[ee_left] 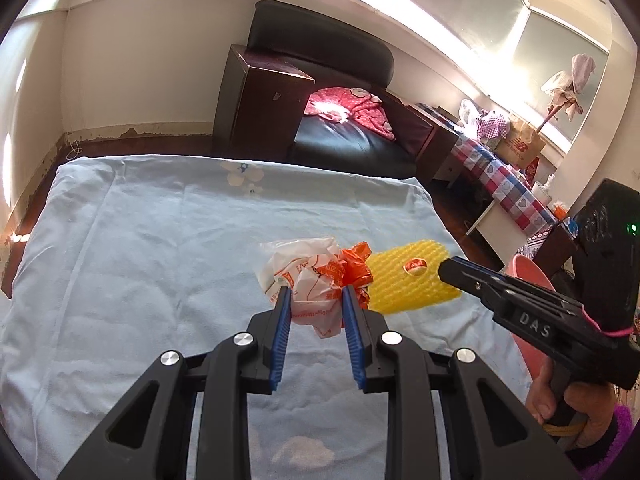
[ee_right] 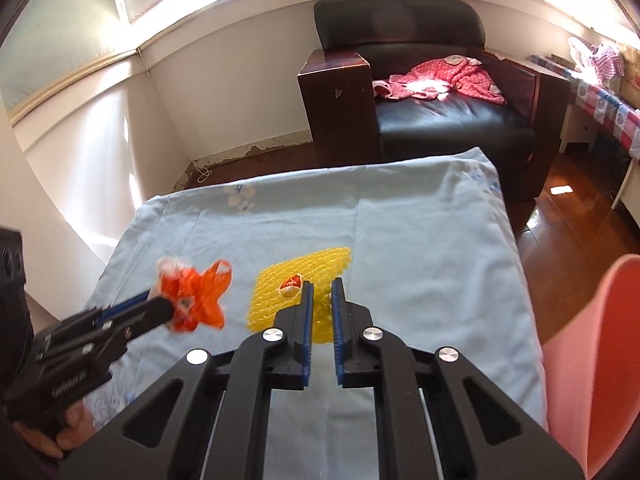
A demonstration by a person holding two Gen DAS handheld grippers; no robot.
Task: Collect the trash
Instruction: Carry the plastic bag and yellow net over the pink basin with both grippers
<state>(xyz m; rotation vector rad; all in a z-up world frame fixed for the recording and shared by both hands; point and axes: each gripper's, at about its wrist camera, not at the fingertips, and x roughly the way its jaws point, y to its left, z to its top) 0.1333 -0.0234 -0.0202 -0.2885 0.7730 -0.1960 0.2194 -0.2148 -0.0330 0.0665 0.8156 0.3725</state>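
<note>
My left gripper [ee_left: 315, 293] is shut on a crumpled white-and-orange plastic bag [ee_left: 316, 280] and holds it above the light blue sheet [ee_left: 160, 248]. The bag also shows in the right wrist view [ee_right: 196, 300], blurred, at the left gripper's tip. A yellow foam fruit net [ee_right: 296, 288] with a red-and-white sticker lies flat on the sheet. My right gripper [ee_right: 322, 286] is over the net's right part, with its jaws a narrow gap apart around the foam. In the left wrist view the right gripper [ee_left: 444, 270] touches the net's [ee_left: 404, 284] right edge.
A pink bin [ee_right: 596, 360] stands at the bed's right side, also seen in the left wrist view [ee_left: 528, 280]. Behind the bed is a dark armchair [ee_right: 440, 112] with pink clothing. A checkered-cloth table [ee_left: 504, 176] with bags stands at the right.
</note>
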